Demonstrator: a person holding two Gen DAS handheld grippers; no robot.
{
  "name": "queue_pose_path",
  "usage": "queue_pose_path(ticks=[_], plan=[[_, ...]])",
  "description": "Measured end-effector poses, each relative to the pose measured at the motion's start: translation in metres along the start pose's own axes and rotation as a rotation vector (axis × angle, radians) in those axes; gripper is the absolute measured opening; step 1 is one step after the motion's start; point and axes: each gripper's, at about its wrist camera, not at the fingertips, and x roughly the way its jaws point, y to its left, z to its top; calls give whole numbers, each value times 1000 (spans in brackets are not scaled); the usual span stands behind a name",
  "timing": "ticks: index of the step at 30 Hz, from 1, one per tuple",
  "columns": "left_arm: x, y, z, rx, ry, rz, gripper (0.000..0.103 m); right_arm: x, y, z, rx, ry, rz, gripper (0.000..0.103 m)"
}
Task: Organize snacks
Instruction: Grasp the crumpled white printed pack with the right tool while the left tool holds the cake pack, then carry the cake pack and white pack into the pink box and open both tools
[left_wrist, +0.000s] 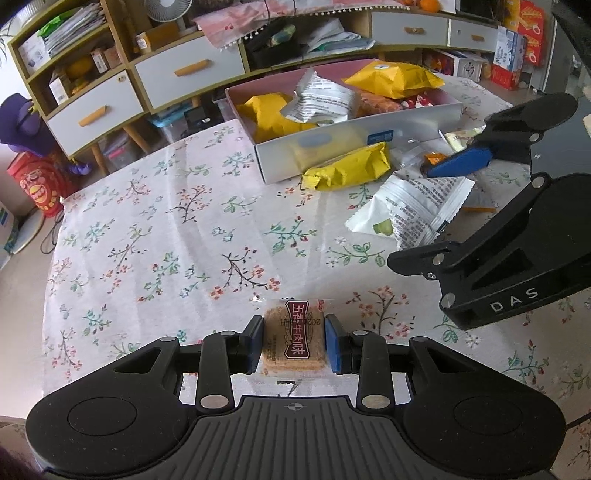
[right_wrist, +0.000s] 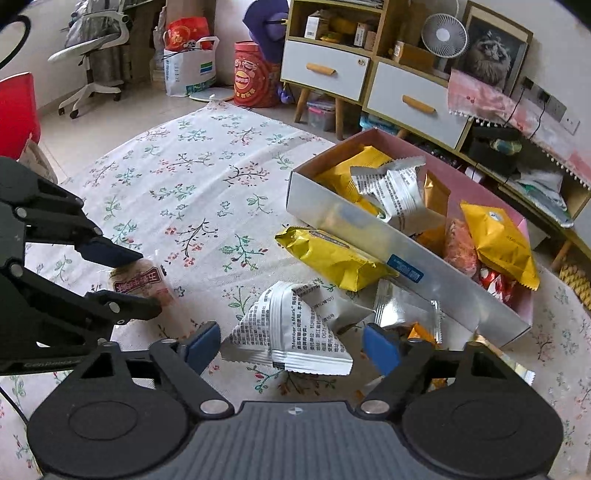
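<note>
My left gripper (left_wrist: 294, 343) is shut on a clear-wrapped brown cracker snack (left_wrist: 293, 341) with a red label, at the near edge of the floral tablecloth; the snack also shows in the right wrist view (right_wrist: 142, 282). My right gripper (right_wrist: 291, 345) is open, its blue pads either side of a white printed snack packet (right_wrist: 291, 332) lying on the cloth. A grey box (right_wrist: 369, 229) with a pink inside holds yellow, white and orange snack bags. A yellow bag (right_wrist: 332, 258) leans against the box's front wall.
A silver packet (right_wrist: 404, 308) and a small orange packet (right_wrist: 421, 332) lie by the box. A floral tablecloth (left_wrist: 166, 229) covers the table. Drawer cabinets (left_wrist: 92, 110) stand behind. A red bucket (right_wrist: 255, 74) and a bag stand on the floor.
</note>
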Motion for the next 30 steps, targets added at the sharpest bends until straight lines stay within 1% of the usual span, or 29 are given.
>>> queue_pose_path(ticks=[1,2,3,4,6,7,9,11,15,25,26,30], plan=[[0,0,0,-1,0,0,32,1,0,0,6,3,10,57],[0,1,0,-1,0,-1,32,2,0,0,9,5,19,49],[1,2,0,-1,1,-1,32,2,1,0,10,8,28,45],[1,3,0,-1,1,-1,32,2,1,0,8,9,35,43],[1,3,0,-1,1,-2,32,1,4,0,-7,6,34,27],[1,4,0,-1,0,-2,32,1,5,0,-19,4,31,27],[1,3,0,0,0,0,32,-1,6,0,-34,0,28,21],[1,3,0,0,0,1,32,-3,6,0,-39,-5,31,17],[1,3,1,3,-3,4,32,-8,6,0,-49,-9,41,14],[-2,-1,6,9,-23,0,32,-20,9,-5,-82,-18,50,13],[-3,-2,7,9,-25,0,32,-22,9,-5,-82,-22,50,9],[-4,-3,10,10,-33,-2,32,-28,6,-5,-72,-35,54,8]])
